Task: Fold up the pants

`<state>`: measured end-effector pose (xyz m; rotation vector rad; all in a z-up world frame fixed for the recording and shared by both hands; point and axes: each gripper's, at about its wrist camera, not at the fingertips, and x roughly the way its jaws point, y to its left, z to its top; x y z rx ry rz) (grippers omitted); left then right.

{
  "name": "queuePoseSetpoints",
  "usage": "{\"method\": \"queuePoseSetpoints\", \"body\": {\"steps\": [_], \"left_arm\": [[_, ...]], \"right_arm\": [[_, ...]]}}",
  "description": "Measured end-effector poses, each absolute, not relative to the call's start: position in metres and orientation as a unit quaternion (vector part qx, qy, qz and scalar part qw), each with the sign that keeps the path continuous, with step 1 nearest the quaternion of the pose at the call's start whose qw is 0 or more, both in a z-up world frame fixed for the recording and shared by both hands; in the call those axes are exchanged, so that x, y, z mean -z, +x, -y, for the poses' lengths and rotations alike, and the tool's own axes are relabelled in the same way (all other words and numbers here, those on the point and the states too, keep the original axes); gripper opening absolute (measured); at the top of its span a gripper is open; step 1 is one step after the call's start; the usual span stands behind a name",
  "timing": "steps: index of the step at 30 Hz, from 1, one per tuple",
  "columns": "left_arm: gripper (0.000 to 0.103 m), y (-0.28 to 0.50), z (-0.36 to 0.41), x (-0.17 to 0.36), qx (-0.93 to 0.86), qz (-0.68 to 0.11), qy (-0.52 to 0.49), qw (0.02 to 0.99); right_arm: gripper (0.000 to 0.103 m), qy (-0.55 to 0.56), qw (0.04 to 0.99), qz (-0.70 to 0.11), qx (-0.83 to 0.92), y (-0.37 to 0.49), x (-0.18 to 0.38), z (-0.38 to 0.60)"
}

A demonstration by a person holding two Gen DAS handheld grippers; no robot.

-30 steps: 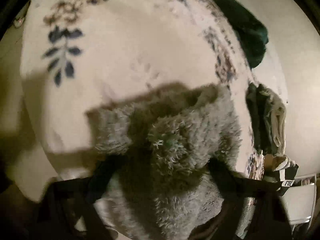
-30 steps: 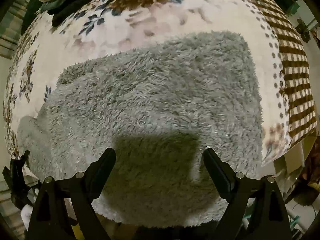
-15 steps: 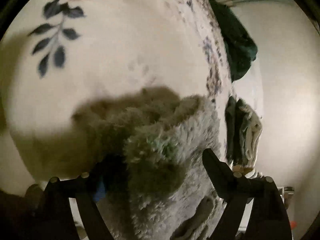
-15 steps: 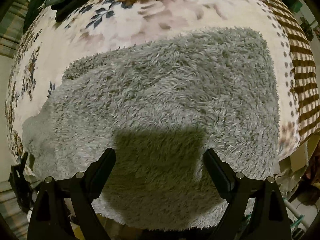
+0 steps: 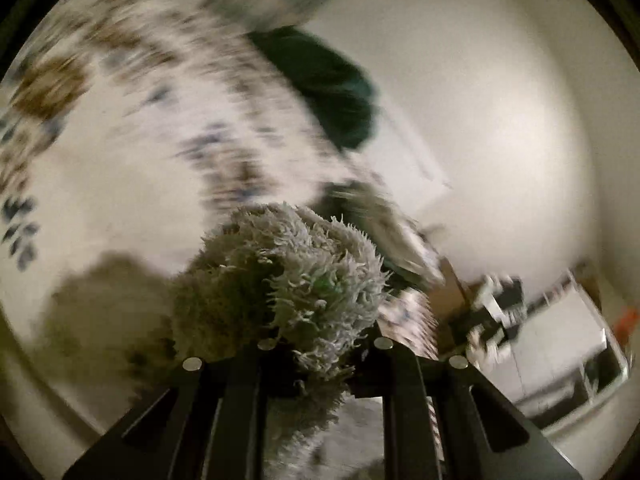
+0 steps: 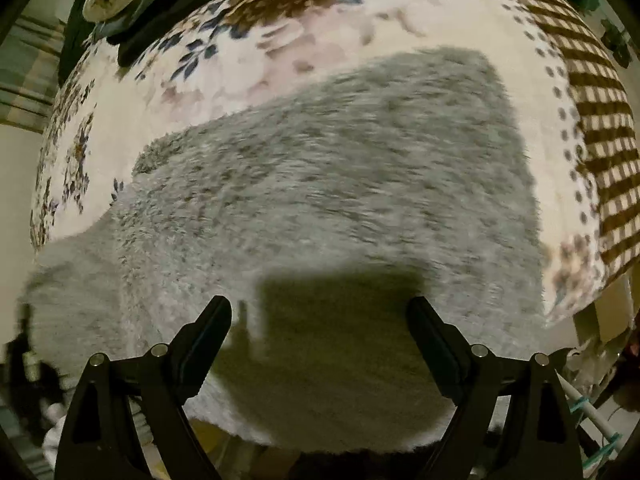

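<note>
Left gripper (image 5: 320,344): clamped on pants (image 6: 320,208) end.
Right gripper (image 6: 320,344): fingers apart, above pants' near edge on bed (image 6: 280,60).

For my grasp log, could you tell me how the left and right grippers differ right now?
The left gripper is shut on a bunched fold of the pants; the right gripper is open and holds nothing. The left view is tilted and blurred; the right looks squarely down on the spread pants. Both are black two-finger grippers.
</note>
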<state>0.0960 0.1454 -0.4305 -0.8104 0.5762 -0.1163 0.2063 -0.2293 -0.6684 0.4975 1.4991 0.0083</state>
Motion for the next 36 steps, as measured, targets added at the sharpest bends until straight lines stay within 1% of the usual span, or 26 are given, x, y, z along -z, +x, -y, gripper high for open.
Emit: {"method": "queuePoseSetpoints", "body": {"steps": [2, 5, 6, 8, 11, 16, 18, 19, 20, 21, 22, 23, 26, 30, 32, 34, 36], "left_arm": [[0.012, 0.098, -0.093, 0.402, 0.106, -0.272, -0.359, 0.886], [0.012, 0.103, -0.021, 0.393, 0.168, -0.291, -0.352, 0.874], [0.012, 0.104, 0.013, 0.397, 0.192, -0.306, -0.352, 0.864], [0.012, 0.107, 0.056, 0.408, 0.217, -0.329, -0.348, 0.851], [0.012, 0.112, 0.128, 0.434, 0.246, -0.372, -0.313, 0.839], [0.012, 0.118, 0.199, 0.472, 0.269, -0.448, -0.271, 0.808], [0.016, 0.122, 0.220, 0.481, 0.274, -0.488, -0.251, 0.790], [0.023, 0.120, 0.229, 0.482, 0.268, -0.510, -0.236, 0.783], [0.038, 0.121, 0.237, 0.484, 0.261, -0.537, -0.223, 0.771], [0.049, 0.120, 0.240, 0.483, 0.257, -0.554, -0.216, 0.762], [0.076, 0.115, 0.240, 0.482, 0.256, -0.560, -0.213, 0.759], [0.093, 0.108, 0.239, 0.479, 0.257, -0.561, -0.210, 0.759], [0.095, 0.103, 0.220, 0.454, 0.247, -0.553, -0.203, 0.770], [0.095, 0.106, 0.165, 0.420, 0.211, -0.524, -0.213, 0.798], [0.095, 0.114, 0.137, 0.414, 0.174, -0.512, -0.207, 0.815], [0.095, 0.127, 0.104, 0.420, 0.126, -0.505, -0.199, 0.830], [0.095, 0.138, 0.081, 0.437, 0.080, -0.523, -0.167, 0.832]], "right_arm": [[0.091, 0.235, 0.708, -0.666, 0.002, 0.197, 0.661, 0.250], [0.091, 0.243, 0.714, -0.656, 0.019, 0.182, 0.651, 0.289], [0.091, 0.248, 0.715, -0.653, 0.027, 0.175, 0.648, 0.305], [0.091, 0.255, 0.717, -0.648, 0.041, 0.163, 0.644, 0.334], [0.091, 0.262, 0.720, -0.639, 0.074, 0.142, 0.637, 0.394], [0.091, 0.279, 0.718, -0.626, 0.120, 0.116, 0.632, 0.466], [0.091, 0.284, 0.717, -0.623, 0.133, 0.108, 0.631, 0.486], [0.091, 0.287, 0.717, -0.621, 0.136, 0.105, 0.631, 0.490], [0.091, 0.293, 0.715, -0.619, 0.138, 0.102, 0.632, 0.500], [0.091, 0.296, 0.715, -0.618, 0.136, 0.101, 0.632, 0.503], [0.091, 0.299, 0.716, -0.617, 0.133, 0.101, 0.632, 0.506], [0.091, 0.303, 0.717, -0.614, 0.128, 0.100, 0.633, 0.509], [0.102, 0.320, 0.720, -0.607, 0.102, 0.106, 0.631, 0.508], [0.103, 0.336, 0.726, -0.598, 0.038, 0.129, 0.625, 0.482], [0.103, 0.343, 0.728, -0.594, -0.003, 0.147, 0.621, 0.459], [0.103, 0.346, 0.729, -0.588, -0.047, 0.165, 0.616, 0.431], [0.103, 0.346, 0.727, -0.588, -0.077, 0.180, 0.613, 0.405]]}}
